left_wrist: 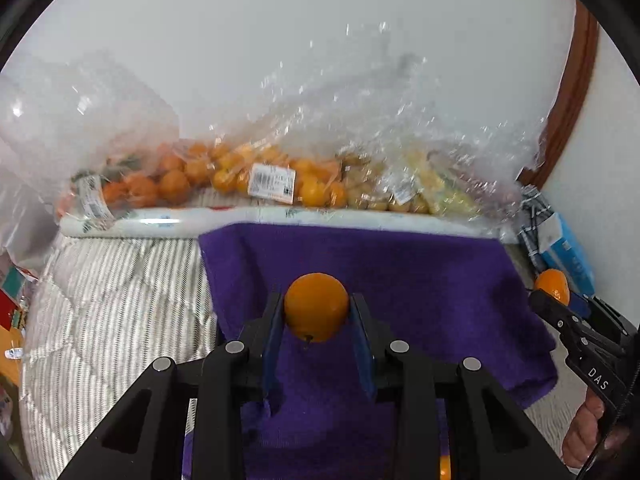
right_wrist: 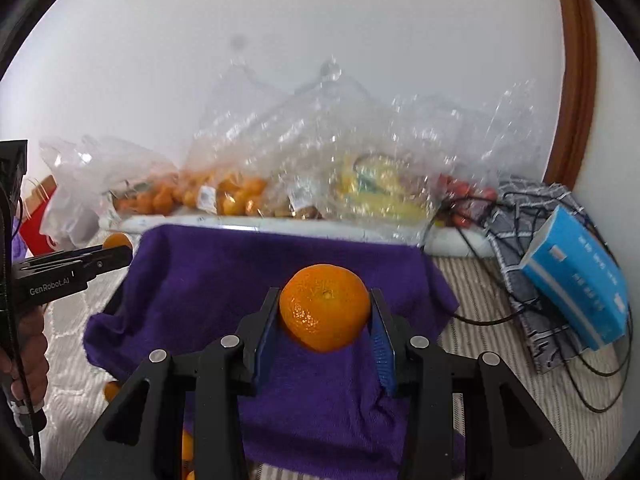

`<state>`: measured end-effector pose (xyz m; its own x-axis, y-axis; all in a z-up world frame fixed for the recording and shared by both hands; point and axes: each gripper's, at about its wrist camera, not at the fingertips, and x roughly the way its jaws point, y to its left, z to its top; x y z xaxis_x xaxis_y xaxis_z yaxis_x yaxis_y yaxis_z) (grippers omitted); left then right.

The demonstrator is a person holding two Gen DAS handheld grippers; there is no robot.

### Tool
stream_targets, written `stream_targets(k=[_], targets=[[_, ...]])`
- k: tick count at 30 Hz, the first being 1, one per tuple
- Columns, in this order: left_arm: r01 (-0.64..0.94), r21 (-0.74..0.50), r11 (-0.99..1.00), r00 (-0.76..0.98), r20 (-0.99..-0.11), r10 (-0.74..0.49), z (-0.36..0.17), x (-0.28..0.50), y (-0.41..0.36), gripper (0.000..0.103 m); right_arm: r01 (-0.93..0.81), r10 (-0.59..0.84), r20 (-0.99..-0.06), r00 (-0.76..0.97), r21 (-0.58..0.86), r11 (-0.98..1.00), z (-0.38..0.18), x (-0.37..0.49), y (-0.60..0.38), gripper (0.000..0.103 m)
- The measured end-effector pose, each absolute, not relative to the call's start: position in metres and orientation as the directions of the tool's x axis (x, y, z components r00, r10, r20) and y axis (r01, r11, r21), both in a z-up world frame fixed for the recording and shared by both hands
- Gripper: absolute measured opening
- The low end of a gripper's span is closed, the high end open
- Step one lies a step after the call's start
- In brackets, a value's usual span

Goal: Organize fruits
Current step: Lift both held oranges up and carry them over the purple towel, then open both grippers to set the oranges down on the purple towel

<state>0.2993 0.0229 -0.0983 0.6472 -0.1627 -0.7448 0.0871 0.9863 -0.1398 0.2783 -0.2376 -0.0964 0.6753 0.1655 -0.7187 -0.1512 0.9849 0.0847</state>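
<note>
towel (left_wrist: pixel 400 276) purple | oranges (right_wrist: pixel 325 306) orange | bedding (left_wrist: pixel 120 280) grey-white striped | box (right_wrist: pixel 576 280) blue

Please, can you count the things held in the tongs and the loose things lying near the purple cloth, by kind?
Oranges held in tongs: 2 (left tongs hold small orange; right tongs hold big orange)
Purple cloth: 1
Blue box: 1
Total: 4

Purple cloth (left_wrist: pixel 400 280) lies open ahead; bagged fruit (left_wrist: pixel 256 180) walls off its far edge.
</note>
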Motion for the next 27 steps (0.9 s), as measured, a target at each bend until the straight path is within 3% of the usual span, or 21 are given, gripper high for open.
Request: stream_targets(k=[27], targets=[[0.137, -0.126, 0.983, 0.522, -0.834, -0.179, -0.149, 0.335, 0.006, 0.031, -0.147, 0.116, -0.814, 0.569, 0.038, 0.988, -0.156, 0.307, -0.229, 0.042]])
